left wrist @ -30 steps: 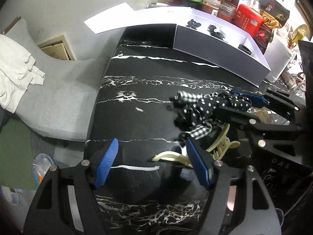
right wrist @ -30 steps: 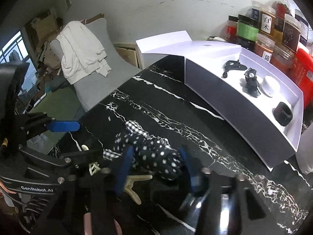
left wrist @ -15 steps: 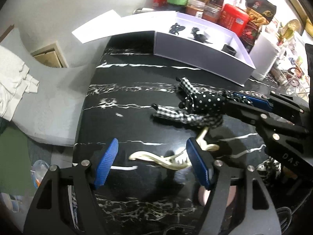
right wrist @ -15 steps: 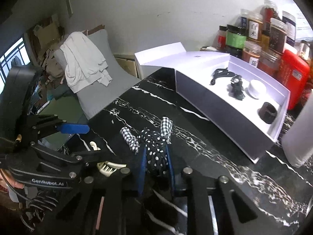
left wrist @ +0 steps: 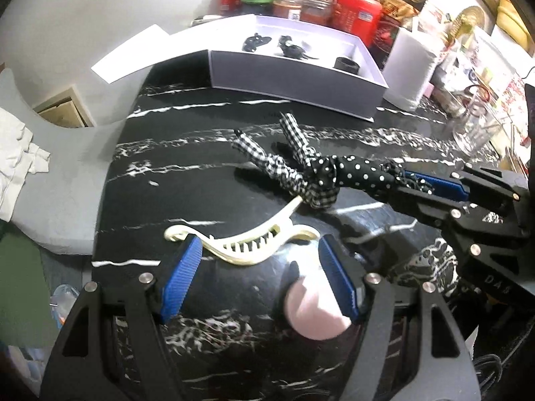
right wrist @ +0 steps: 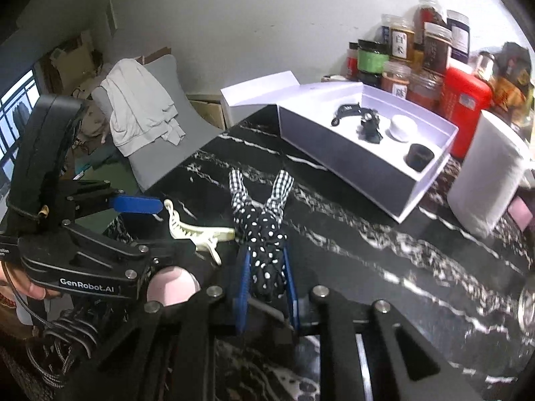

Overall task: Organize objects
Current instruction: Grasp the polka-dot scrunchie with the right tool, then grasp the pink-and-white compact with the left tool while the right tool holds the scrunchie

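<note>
Moved since a second ago: the black polka-dot and gingham fabric hair bow (left wrist: pixel 317 173), then loose between parted pads, is now lifted.

Left wrist view: right gripper (left wrist: pixel 424 180) clamped on the bow's dotted end. Left gripper (left wrist: pixel 259 275) with blue pads apart, either side of a cream plastic claw clip (left wrist: pixel 247 244) on the black marble-pattern table (left wrist: pixel 187 173).

Right wrist view: bow (right wrist: pixel 264 234) pinched, gingham tails pointing toward the open white cardboard box (right wrist: pixel 354 157), well apart.

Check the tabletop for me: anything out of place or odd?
Nothing damaged or spilled. The cream claw clip and a pink round item lie loose on the table, outside the white box. The right tool holds the polka-dot scrunchie.
</note>
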